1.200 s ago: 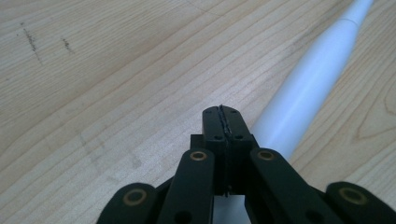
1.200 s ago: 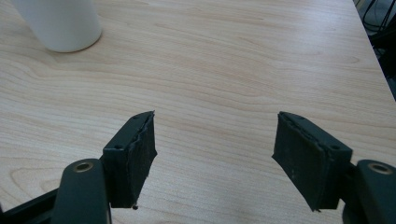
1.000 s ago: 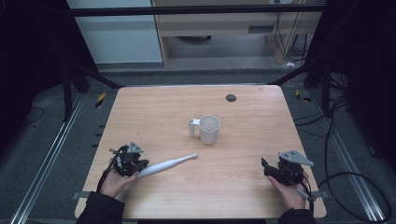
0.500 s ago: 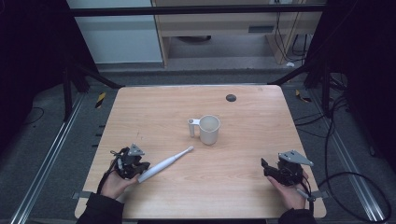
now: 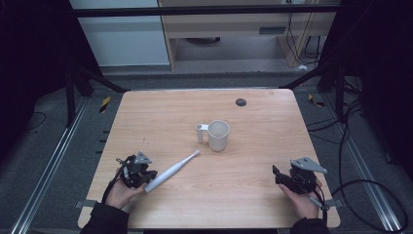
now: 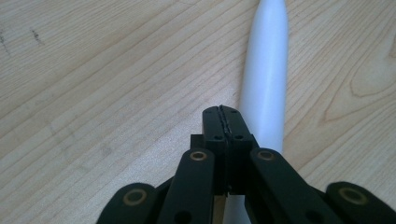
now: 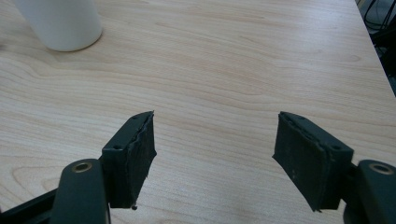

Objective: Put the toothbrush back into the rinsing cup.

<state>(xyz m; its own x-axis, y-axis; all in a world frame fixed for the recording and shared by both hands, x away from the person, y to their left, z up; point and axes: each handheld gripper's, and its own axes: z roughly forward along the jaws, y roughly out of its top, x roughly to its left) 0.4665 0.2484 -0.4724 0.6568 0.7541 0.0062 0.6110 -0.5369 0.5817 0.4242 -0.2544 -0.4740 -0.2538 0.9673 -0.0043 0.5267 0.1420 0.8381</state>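
— What do we see at the left?
— Our left gripper (image 5: 138, 171), jaws pressed together and empty, beside the long white plastic toothbrush (image 5: 171, 170) lying on the pale wooden table (image 5: 160, 122).
— Further right?
— A white cylindrical handled mug (image 5: 215, 135) mid-table, then our right gripper (image 5: 294, 176), jaws wide apart, empty.

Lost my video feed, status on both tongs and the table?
Left tongs shut, empty, beside the white toothbrush. Right tongs open, empty, over bare table. Toothbrush flat, head toward the white mug. Nothing between them.
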